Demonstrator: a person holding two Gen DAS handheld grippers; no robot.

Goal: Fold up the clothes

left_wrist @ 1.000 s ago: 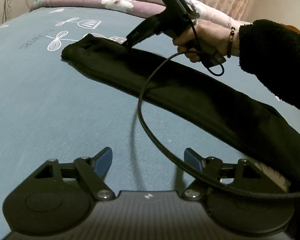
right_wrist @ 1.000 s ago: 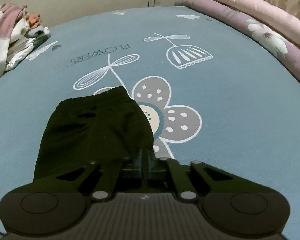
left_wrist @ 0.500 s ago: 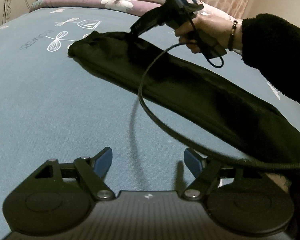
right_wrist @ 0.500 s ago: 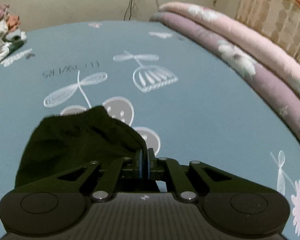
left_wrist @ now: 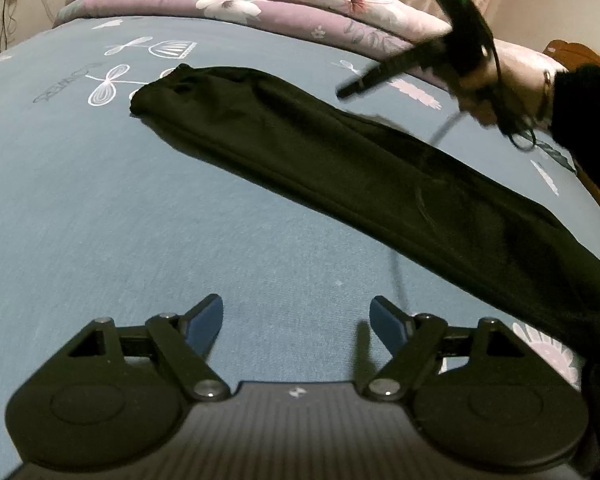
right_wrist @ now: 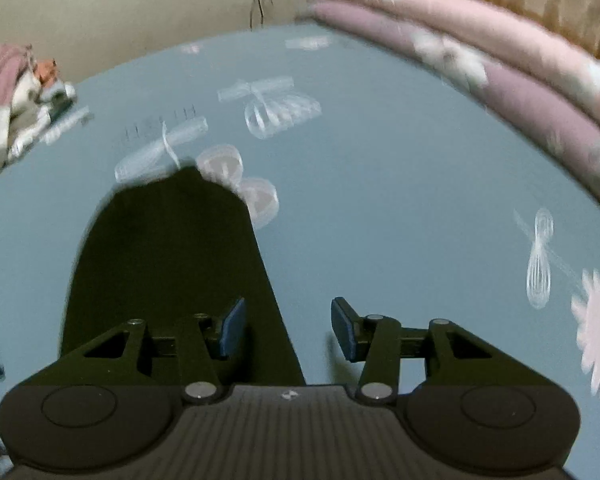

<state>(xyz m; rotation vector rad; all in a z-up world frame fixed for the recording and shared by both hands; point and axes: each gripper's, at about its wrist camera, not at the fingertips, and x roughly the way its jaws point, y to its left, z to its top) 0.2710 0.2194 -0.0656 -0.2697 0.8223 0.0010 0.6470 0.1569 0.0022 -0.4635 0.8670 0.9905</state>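
A blue bedsheet carries long black trousers lying flat and narrow; only the right-wrist view shows a heap of clothes at the far edge. The right gripper hangs open above the trousers, the left gripper open beside them

Open blue sheet ahead of left gripper, jaws spread, nothing between them. Long black garment crosses diagonally from far left to near right, blocking the right side. Right gripper, blurred, hangs above the garment's far edge; its cable droops over the cloth. Folded quilts wall off the far side. From the right wrist: bare sheet right of the garment; clothes pile far left.
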